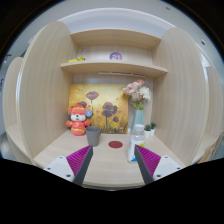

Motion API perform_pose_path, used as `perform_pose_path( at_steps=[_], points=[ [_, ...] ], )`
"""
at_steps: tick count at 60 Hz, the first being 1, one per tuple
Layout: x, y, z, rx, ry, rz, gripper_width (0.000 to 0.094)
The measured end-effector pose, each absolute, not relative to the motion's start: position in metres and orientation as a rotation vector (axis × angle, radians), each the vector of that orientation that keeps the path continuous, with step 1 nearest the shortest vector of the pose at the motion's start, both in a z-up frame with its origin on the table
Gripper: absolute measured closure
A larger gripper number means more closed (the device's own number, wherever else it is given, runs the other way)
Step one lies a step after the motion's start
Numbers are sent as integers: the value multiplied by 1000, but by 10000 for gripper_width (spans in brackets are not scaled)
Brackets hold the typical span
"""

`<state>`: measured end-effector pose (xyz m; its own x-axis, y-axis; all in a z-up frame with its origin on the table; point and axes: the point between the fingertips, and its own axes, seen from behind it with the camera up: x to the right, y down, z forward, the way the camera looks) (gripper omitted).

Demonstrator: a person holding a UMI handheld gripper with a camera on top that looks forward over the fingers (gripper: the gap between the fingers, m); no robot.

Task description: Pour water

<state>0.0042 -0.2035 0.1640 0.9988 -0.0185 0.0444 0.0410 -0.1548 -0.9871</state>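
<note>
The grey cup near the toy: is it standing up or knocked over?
Upright: the grey cup stands on its base, rim up, on the desk beyond the open gripper.

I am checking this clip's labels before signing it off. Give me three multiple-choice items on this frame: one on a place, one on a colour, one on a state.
1. Where does the grey cup stand?
A. Right beside the orange toy figure
B. On the upper shelf
C. Between the gripper's fingers

2. What colour is the small round thing on the desk ahead of the gripper?
A. Blue
B. Red
C. Yellow

3. How is the gripper?
A. Shut on the cup
B. Shut on the vase
C. Open, holding nothing

Answers: 1 A, the cup stands next to the figure, before the flower picture. 2 B, it shows dark red on the pale wood. 3 C, the fingers stand wide apart with only bare desk between.
</note>
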Motion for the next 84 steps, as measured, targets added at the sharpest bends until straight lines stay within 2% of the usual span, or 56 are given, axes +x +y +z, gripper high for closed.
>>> perform_pose_path(
  at_steps=[11, 24, 41, 48, 58, 67, 70, 73, 74, 84],
  points=[
    [70, -173, 114, -1738, 40, -160, 75],
    [102, -120, 77, -1795, 82, -148, 76],
    [123, -43, 74, -1793, 86, -128, 91],
    [120, -23, 76, -1782, 75, -91, 160],
    [121, -11, 76, -1739, 86, -89, 372],
    [126, -10, 79, -1704, 94, -151, 457],
    [126, -10, 81, -1694, 89, -158, 516],
    [124, -9, 80, -1694, 71, -163, 514],
    [122, -8, 79, -1701, 60, -162, 546],
    [119, -6, 79, -1707, 8, -188, 548]
  ],
)
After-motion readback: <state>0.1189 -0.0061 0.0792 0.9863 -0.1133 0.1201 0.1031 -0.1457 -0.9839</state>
